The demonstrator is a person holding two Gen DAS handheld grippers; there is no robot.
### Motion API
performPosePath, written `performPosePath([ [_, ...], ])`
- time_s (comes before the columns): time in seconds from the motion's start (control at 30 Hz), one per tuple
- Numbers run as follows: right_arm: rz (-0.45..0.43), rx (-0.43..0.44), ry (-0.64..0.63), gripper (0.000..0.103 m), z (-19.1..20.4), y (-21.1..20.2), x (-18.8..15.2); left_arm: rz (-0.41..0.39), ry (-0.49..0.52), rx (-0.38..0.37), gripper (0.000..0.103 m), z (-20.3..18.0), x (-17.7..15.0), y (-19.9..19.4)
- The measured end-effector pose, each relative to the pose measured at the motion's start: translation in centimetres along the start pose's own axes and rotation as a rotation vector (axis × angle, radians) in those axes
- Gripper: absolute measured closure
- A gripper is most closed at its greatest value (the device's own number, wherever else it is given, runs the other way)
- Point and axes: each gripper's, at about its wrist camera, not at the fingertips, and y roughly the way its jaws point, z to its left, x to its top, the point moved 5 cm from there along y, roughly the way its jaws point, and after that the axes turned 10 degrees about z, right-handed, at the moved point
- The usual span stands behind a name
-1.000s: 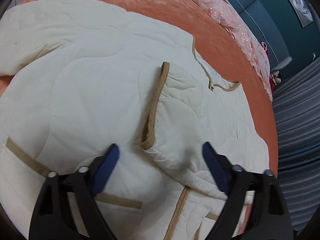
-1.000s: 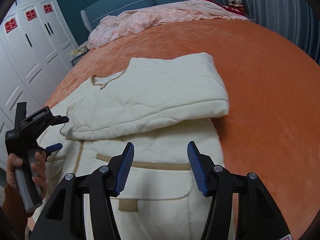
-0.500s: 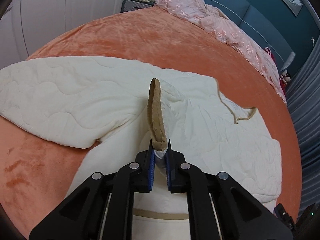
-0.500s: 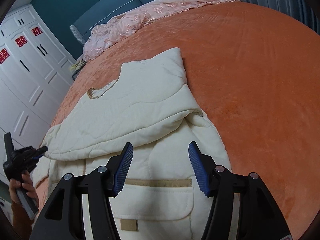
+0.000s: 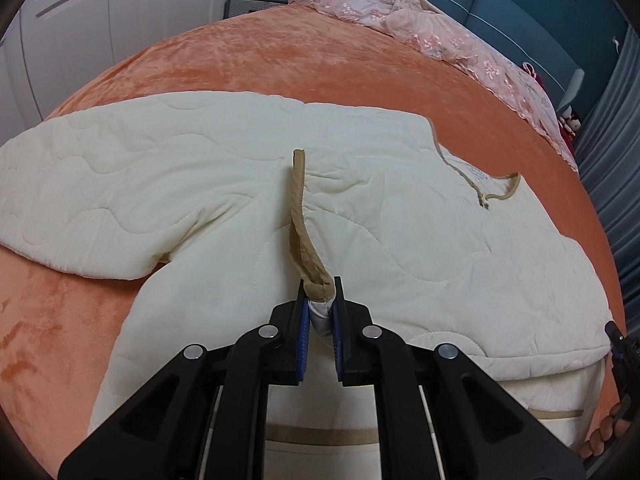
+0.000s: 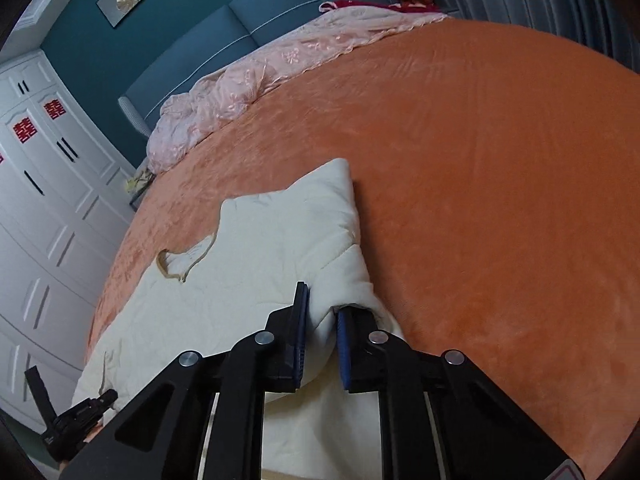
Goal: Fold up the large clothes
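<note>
A cream quilted jacket (image 5: 400, 240) with tan trim lies spread on the orange bed (image 5: 280, 64), one sleeve stretched out to the left. My left gripper (image 5: 319, 312) is shut on the tan-trimmed cuff (image 5: 304, 248) of the sleeve folded across the jacket's body. In the right wrist view the jacket (image 6: 260, 260) lies left of centre, and my right gripper (image 6: 322, 332) is shut on a thick fold of cream fabric at its right edge. The left gripper also shows at the lower left of that view (image 6: 76, 420).
A pink lace blanket (image 6: 260, 80) lies bunched along the bed's head by the teal headboard (image 6: 248, 16). White wardrobe doors (image 6: 44, 200) stand to the left of the bed. Open orange bedspread (image 6: 500, 200) stretches to the right of the jacket.
Both grippers went from open to shut: the left closed on the sleeve cuff half a second ago and drew it toward me, the right moved forward and closed on the jacket's right edge.
</note>
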Motion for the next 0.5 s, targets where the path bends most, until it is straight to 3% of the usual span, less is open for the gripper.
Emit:
performPosePath([
  [0.13,0.064,-0.086,-0.014,0.093,-1.4,2.8,-1.5,-0.007,0.044,0.068,0.094,-1.3,-0.5,1.2],
  [0.5,0.027,-0.222,-0.141,0.090,-0.5,4.5,-2.9,-0.068,0.108,0.139,0.091,-1.5,-1.9,2.9],
])
